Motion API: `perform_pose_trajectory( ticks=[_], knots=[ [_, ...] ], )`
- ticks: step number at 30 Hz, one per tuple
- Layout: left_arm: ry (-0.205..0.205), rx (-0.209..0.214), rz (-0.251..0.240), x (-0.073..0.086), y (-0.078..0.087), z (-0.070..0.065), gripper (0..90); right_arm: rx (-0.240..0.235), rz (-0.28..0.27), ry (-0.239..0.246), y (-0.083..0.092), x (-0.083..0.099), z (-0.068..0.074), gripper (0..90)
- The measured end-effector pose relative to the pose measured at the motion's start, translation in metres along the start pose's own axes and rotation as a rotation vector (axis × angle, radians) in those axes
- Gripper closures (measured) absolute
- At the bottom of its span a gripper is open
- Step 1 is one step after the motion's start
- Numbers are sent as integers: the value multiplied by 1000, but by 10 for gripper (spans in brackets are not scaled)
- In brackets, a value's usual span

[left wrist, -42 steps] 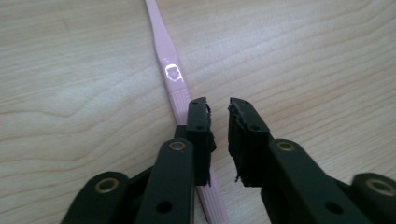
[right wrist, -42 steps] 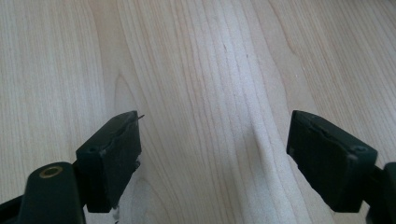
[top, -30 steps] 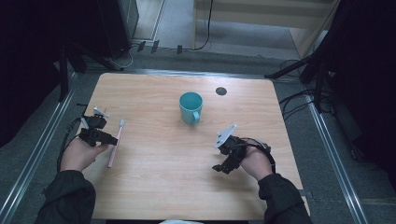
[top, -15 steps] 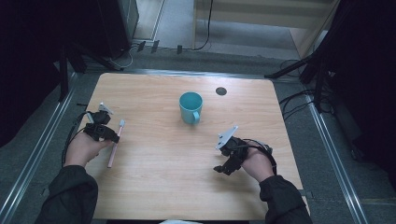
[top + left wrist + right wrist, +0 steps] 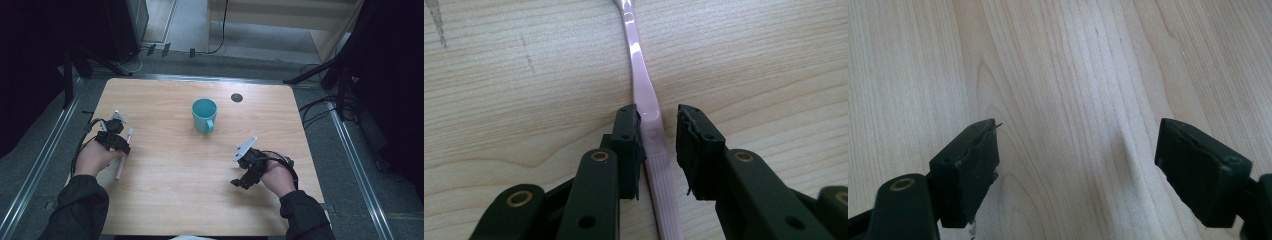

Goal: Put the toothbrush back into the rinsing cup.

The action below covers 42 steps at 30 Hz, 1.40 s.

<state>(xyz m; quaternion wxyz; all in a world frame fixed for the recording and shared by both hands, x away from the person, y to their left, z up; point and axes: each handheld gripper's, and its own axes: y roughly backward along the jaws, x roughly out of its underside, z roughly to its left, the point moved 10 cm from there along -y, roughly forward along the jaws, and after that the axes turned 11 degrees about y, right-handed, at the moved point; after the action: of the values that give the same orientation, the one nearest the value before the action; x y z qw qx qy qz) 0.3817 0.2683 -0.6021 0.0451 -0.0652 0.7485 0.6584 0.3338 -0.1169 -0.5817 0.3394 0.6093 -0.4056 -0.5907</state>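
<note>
Two jaws of left gripper (image 5: pixel 656 131) closing astride pink toothbrush (image 5: pixel 644 95), unclamped; right gripper (image 5: pixel 1075 165) wide open, right of toothbrush.

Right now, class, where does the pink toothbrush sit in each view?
High view: the toothbrush lies near the table's left side, under the left claw.
Left gripper view: it runs up the middle, with its handle between the jaws.
Right gripper view: wood grain lies between the jaws of the open right claw.
Shared landmark: the table's pale wood grain.
</note>
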Motion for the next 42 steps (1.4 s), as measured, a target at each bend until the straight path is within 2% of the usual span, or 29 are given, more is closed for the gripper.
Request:
perform_pose_trajectory(
  ticks=[13,17,24,27,33,38,42],
  knots=[
    [6,-11,14,0,-2,3,735,-4,2,-1,-1,0,1,177],
    [14,-36,19,0,-3,1,749,-5,5,4,-1,0,1,177],
    [-1,-74,16,-1,-4,1,777,-9,11,1,-2,1,2,176],
    [-21,-86,23,-1,-3,1,779,-9,10,4,-2,0,2,176],
    [-26,-90,14,-1,-4,0,782,-9,7,5,-2,0,2,176],
    [-19,-64,17,-2,-3,1,786,-8,5,5,-2,0,1,176],
    [-23,-60,16,-2,-3,0,787,-9,5,3,-2,0,1,177]
  ],
)
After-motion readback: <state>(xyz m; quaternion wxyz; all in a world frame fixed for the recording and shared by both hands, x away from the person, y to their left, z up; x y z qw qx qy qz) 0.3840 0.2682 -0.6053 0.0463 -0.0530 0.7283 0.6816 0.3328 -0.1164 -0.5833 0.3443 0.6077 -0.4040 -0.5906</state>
